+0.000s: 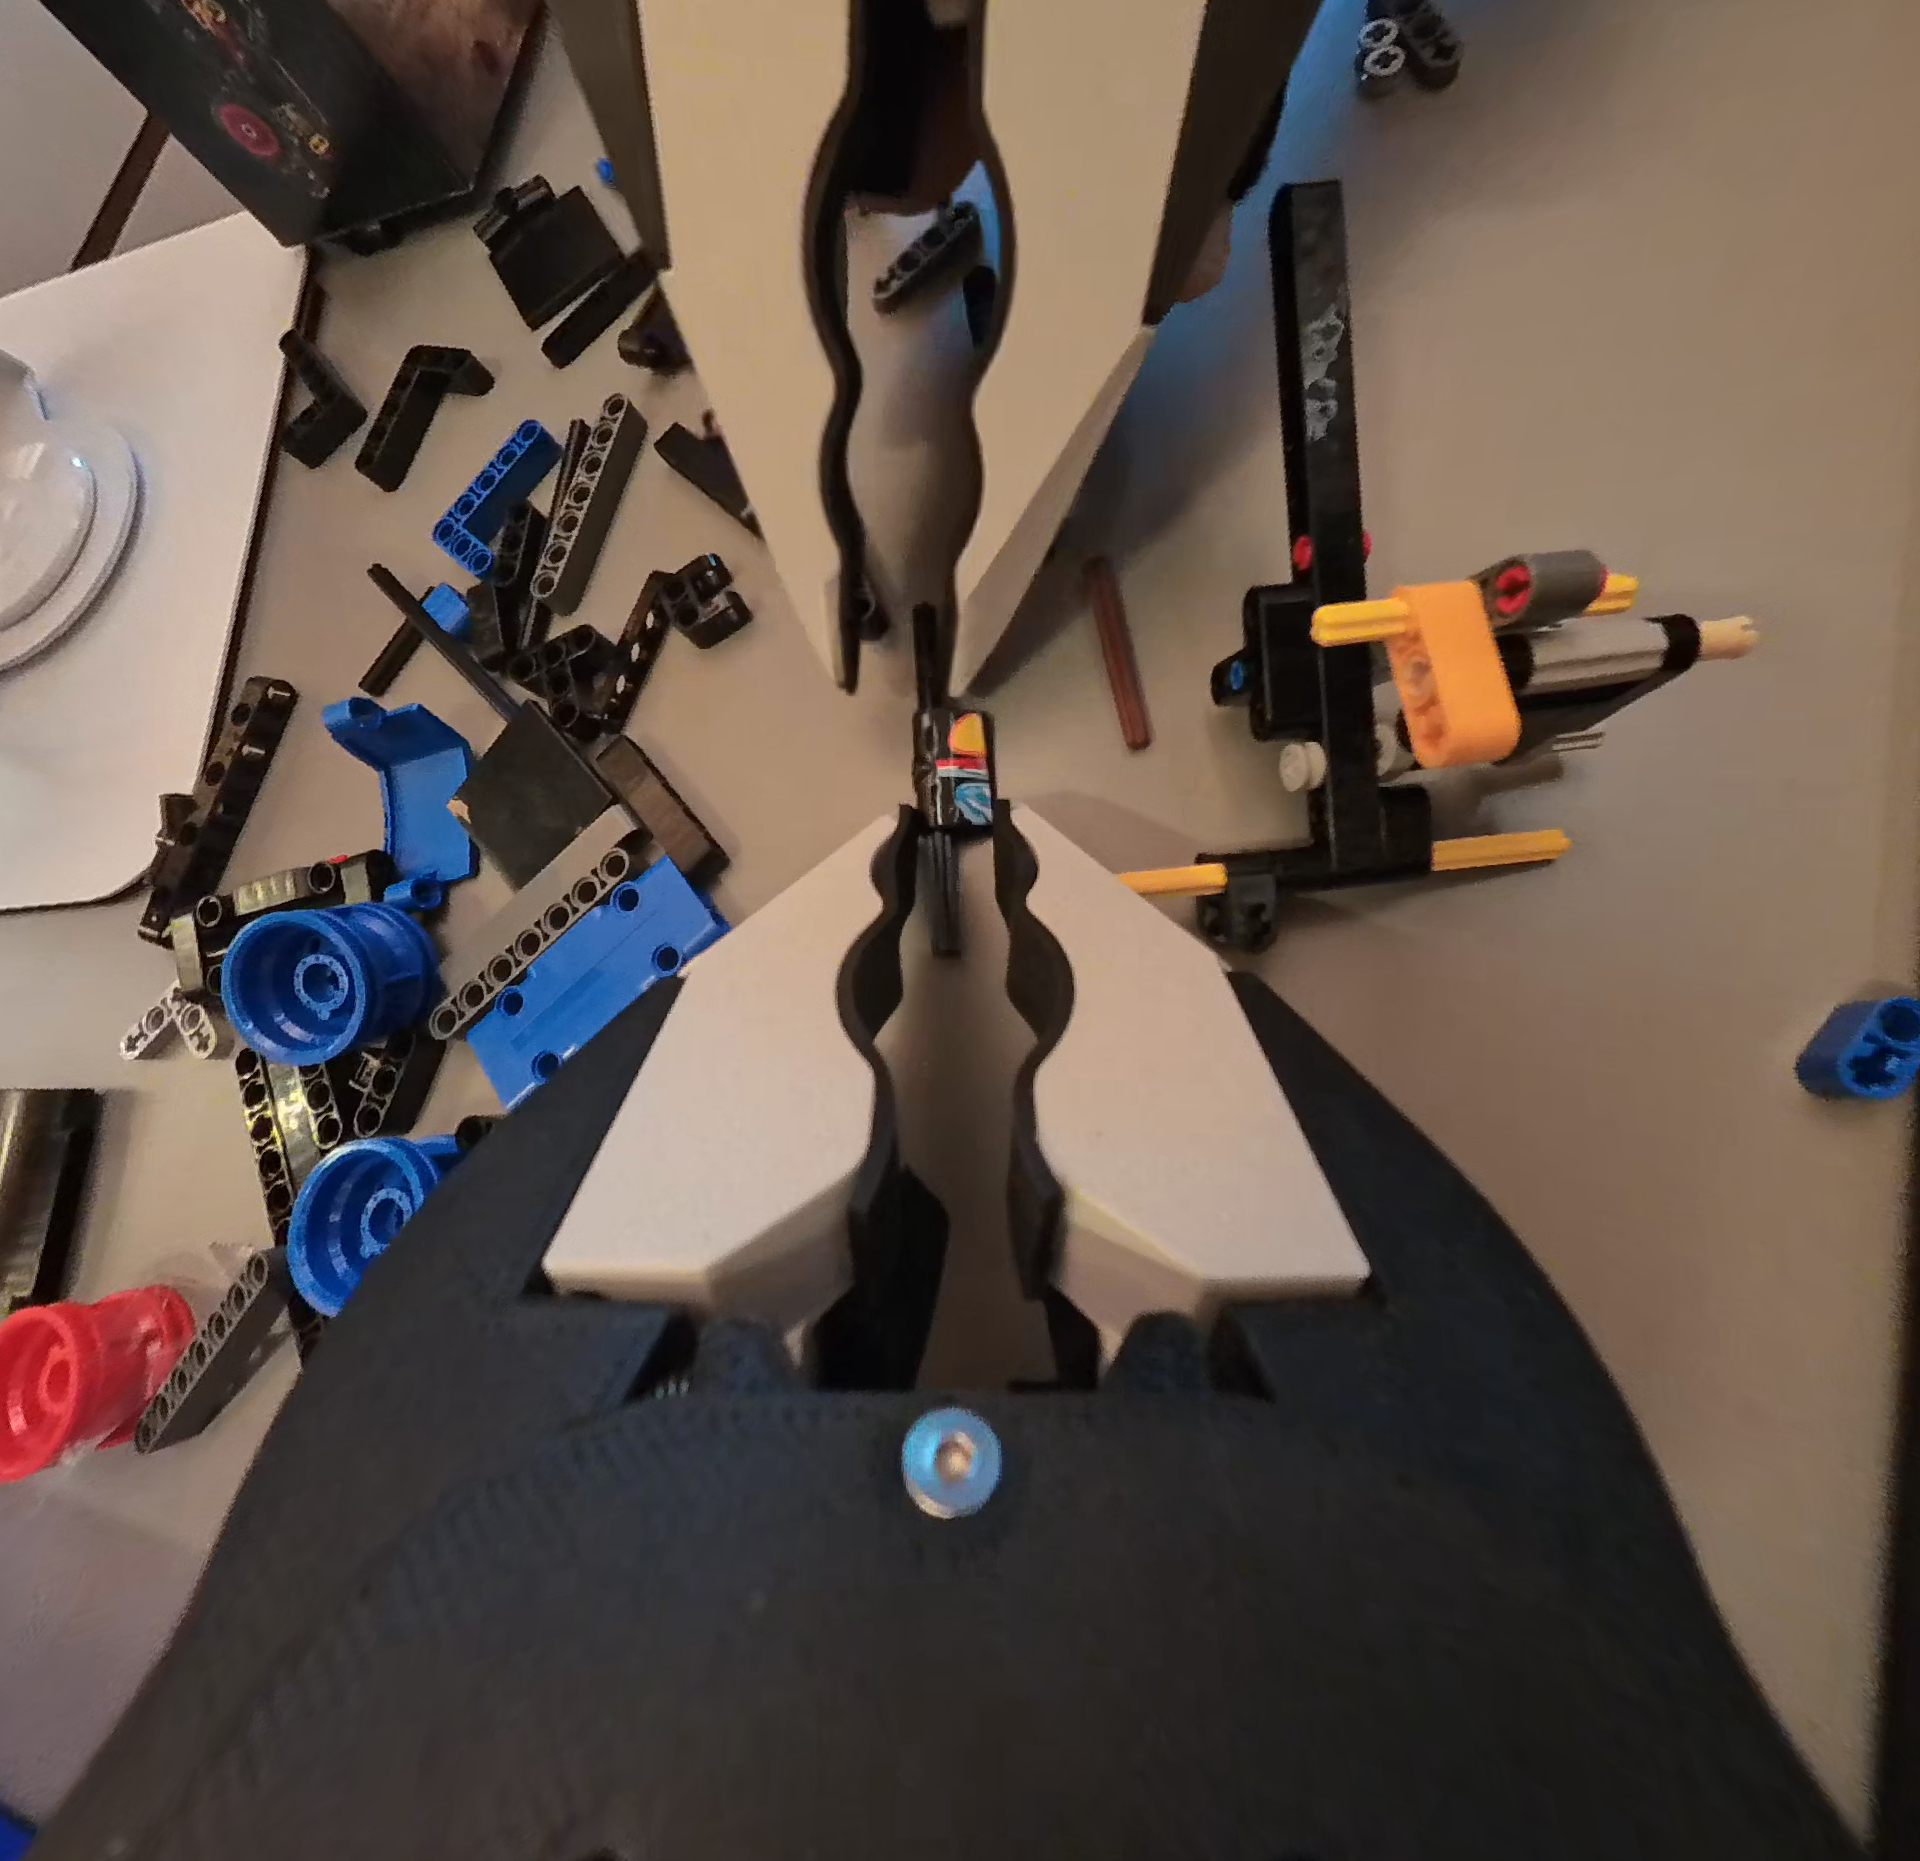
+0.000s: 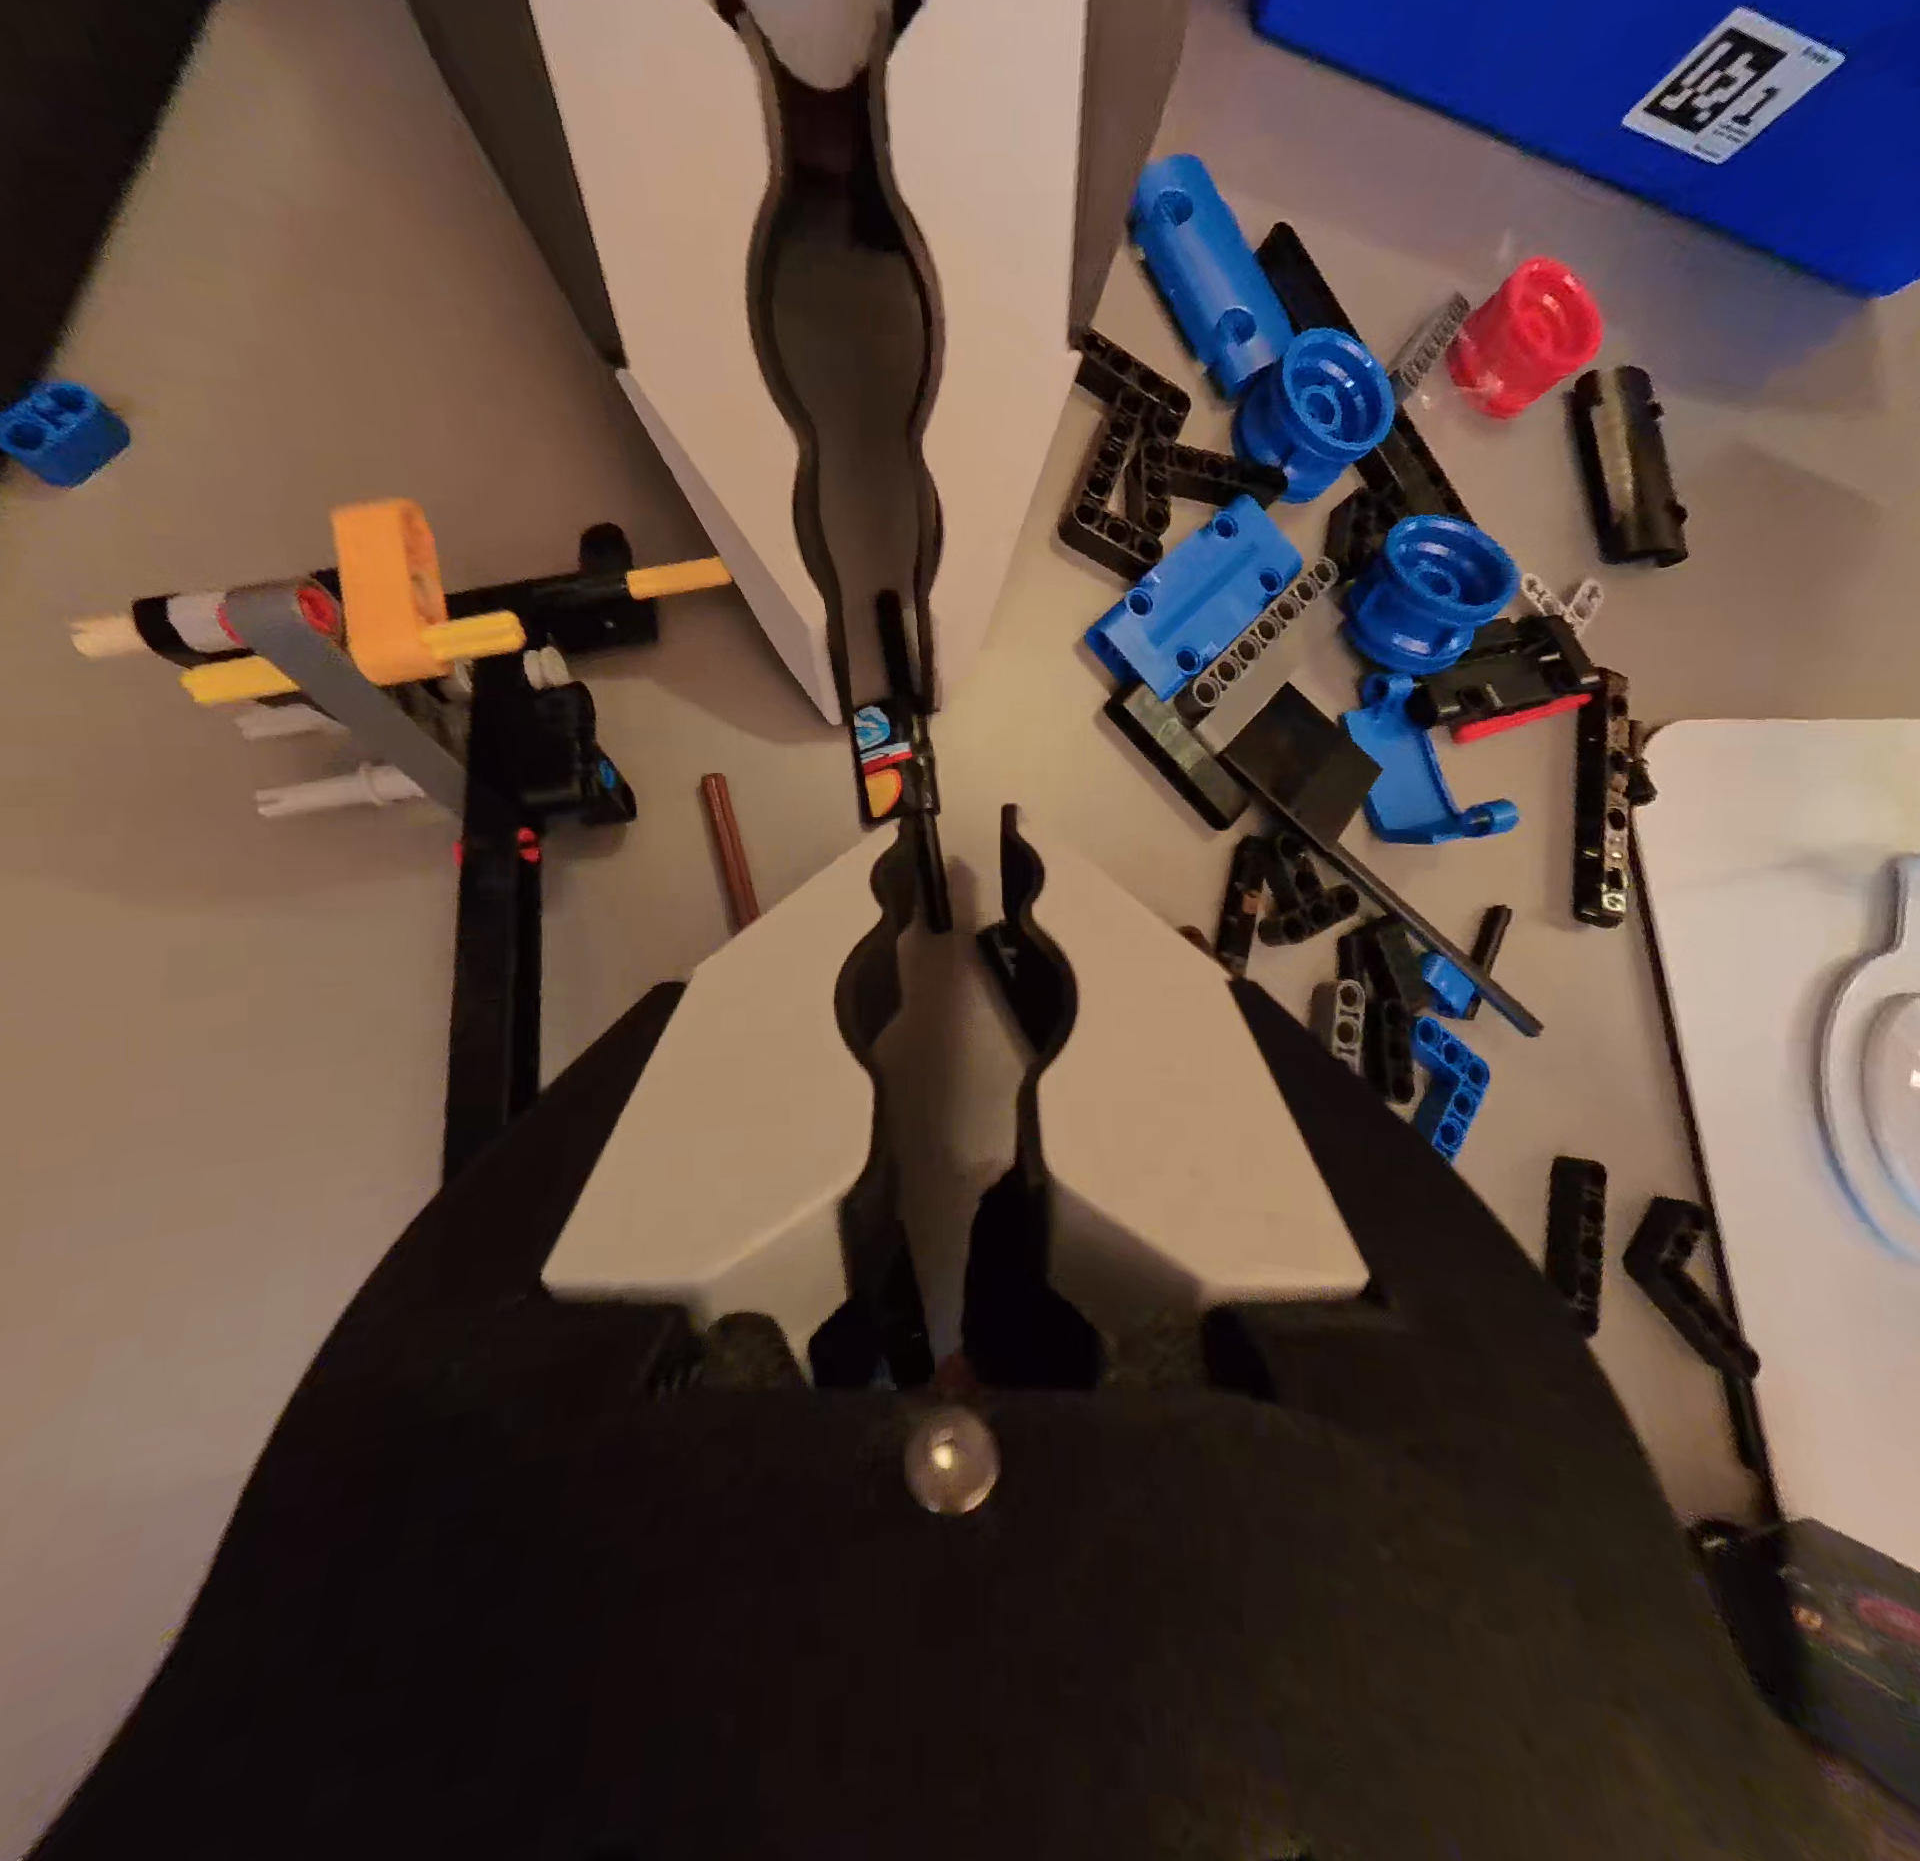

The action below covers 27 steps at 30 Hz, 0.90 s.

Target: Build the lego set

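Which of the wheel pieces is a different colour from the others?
The red wheel beside the blue box. The other two wheels, lying in the parts pile, are blue.

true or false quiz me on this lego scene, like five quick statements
1. The left tongs grip a small black block with a colourful sticker. True.
2. A thin black axle sticks out of that block towards the right tongs. True.
3. The red plastic wheel hub is mounted on the partly built black model. False: it lies loose on the grey table.
4. The orange plastic link sits on a yellow axle of that model. True.
5. The thin brown rod is clamped in the right tongs. False: it lies on the table.
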Each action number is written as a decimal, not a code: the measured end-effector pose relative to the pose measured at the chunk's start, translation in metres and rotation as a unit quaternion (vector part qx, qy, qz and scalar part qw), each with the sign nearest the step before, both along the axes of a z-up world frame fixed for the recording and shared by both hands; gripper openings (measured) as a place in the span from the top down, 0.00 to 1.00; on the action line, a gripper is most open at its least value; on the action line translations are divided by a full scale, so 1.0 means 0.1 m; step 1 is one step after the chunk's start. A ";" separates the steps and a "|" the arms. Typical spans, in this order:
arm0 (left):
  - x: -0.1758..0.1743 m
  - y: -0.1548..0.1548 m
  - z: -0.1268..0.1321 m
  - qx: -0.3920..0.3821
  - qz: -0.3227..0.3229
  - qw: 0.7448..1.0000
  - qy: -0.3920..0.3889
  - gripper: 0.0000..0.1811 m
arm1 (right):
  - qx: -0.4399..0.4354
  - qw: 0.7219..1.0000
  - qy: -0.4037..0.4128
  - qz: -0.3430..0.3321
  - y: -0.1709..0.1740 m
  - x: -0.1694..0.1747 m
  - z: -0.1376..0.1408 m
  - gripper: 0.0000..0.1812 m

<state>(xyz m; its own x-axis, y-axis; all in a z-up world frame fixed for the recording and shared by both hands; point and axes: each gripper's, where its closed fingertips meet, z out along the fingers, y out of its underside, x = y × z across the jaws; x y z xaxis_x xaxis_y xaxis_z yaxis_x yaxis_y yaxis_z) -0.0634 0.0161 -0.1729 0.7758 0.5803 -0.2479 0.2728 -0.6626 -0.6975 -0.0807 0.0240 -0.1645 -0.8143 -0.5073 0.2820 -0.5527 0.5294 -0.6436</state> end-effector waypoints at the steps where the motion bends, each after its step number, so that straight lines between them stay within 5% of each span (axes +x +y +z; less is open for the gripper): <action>1: -0.01 -0.01 0.00 -0.002 0.002 1.000 0.002 0.92 | 0.006 1.000 0.008 0.003 0.02 0.00 -0.03 0.93; 10: -0.05 -0.16 0.13 0.024 0.037 0.999 0.008 0.87 | -0.011 1.000 -0.002 -0.007 -0.01 -0.04 0.05 0.99; 15: -0.08 -0.16 0.23 -0.015 0.026 0.998 0.059 0.98 | -0.033 0.999 0.013 -0.017 0.00 -0.04 0.29 1.00; 23: -0.07 -0.07 0.45 0.018 0.025 0.996 0.086 0.99 | -0.055 0.989 0.137 -0.027 0.04 -0.07 0.51 0.93; 27: -0.04 -0.01 0.60 0.068 0.021 0.993 0.089 0.98 | -0.067 0.977 0.199 -0.031 0.07 -0.04 0.58 0.99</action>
